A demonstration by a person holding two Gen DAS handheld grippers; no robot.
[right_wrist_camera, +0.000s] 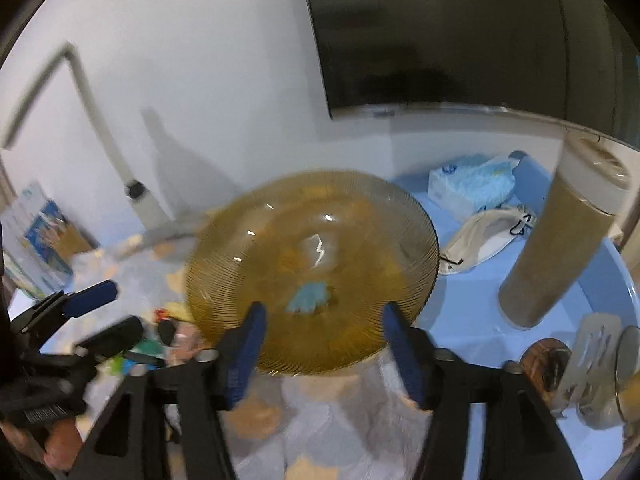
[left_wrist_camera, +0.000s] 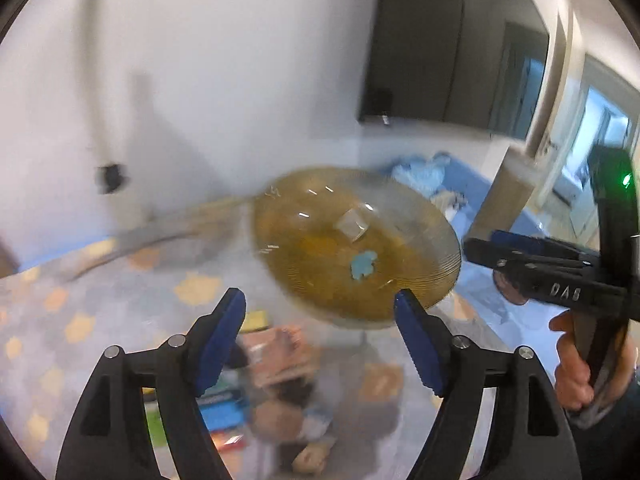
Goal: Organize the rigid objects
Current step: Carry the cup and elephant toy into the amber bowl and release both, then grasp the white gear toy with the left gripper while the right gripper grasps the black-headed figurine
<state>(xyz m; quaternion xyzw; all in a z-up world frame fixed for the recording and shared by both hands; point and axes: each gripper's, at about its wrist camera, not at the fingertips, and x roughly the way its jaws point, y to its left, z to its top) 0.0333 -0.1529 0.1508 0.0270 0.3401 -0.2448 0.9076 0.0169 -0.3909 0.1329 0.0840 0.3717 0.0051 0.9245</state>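
An amber ribbed glass plate (left_wrist_camera: 356,248) is in the air, tilted and blurred, above the patterned rug; it also shows in the right wrist view (right_wrist_camera: 312,268). My left gripper (left_wrist_camera: 320,320) is open, its right blue pad next to the plate's near rim. My right gripper (right_wrist_camera: 322,340) is open, with the plate's near rim between its blue pads; I cannot tell whether they touch it. In the left wrist view the right gripper (left_wrist_camera: 480,248) points at the plate's right rim. The left gripper (right_wrist_camera: 104,312) shows at the lower left of the right wrist view.
A blue tray (right_wrist_camera: 480,320) at the right holds a tall tan cylinder (right_wrist_camera: 560,240), a tissue pack (right_wrist_camera: 472,184), a white pouch (right_wrist_camera: 480,240) and small kitchen items (right_wrist_camera: 592,368). Boxes and small objects (left_wrist_camera: 264,392) lie on the rug (left_wrist_camera: 80,320). A white wall and a dark screen (right_wrist_camera: 440,32) stand behind.
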